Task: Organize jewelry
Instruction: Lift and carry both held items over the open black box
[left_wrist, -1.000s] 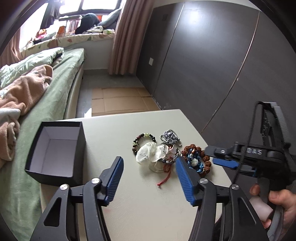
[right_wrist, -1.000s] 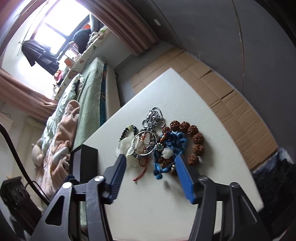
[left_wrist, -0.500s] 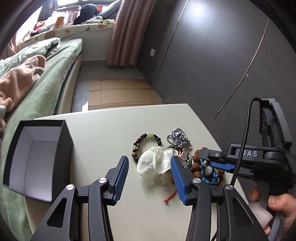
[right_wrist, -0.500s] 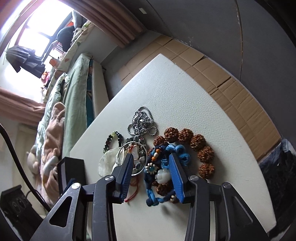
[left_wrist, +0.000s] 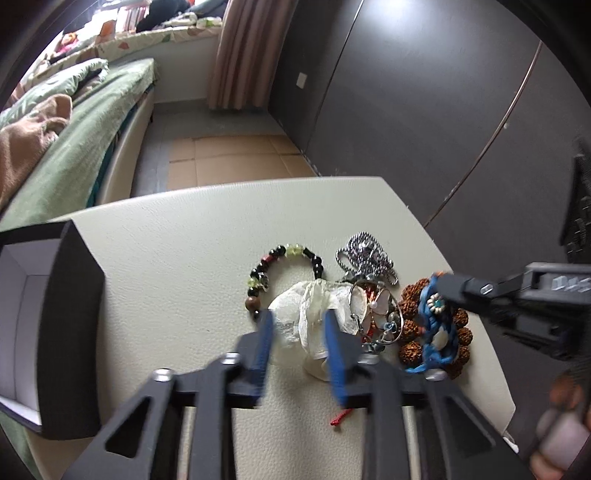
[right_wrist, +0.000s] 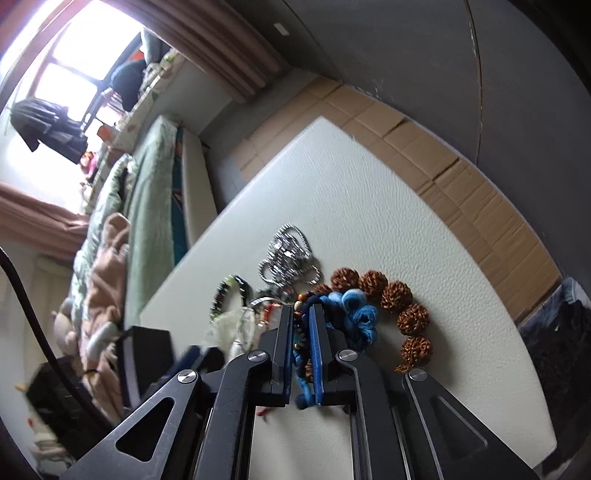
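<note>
A pile of jewelry lies on the cream table (left_wrist: 177, 258). It holds a white gauze pouch (left_wrist: 295, 317), a dark beaded bracelet (left_wrist: 280, 256), a silver chain (left_wrist: 365, 254), a wire hoop charm (left_wrist: 376, 310), brown seed beads (left_wrist: 410, 328) and a blue cord bracelet (left_wrist: 430, 325). My left gripper (left_wrist: 299, 341) is closing, its blue pads pinching the left part of the pouch. My right gripper (right_wrist: 301, 325) is shut on the blue cord bracelet (right_wrist: 356, 314), with the brown seed beads (right_wrist: 397, 295) curving round to its right. In the left wrist view, the right gripper (left_wrist: 448, 284) reaches in from the right.
An open black box (left_wrist: 74, 314) with a white inside stands at the table's left. A red cord end (left_wrist: 338, 419) trails toward me. A bed (left_wrist: 74, 155) lies left, cardboard (left_wrist: 236, 158) covers the floor beyond, and a dark wardrobe wall (left_wrist: 424, 110) rises right. A hand (left_wrist: 561, 435) holds the right gripper's handle.
Both grippers dropped forward onto the pile. The right jaws went from wide apart to shut on the blue cord. The left jaws narrowed around the white pouch.
</note>
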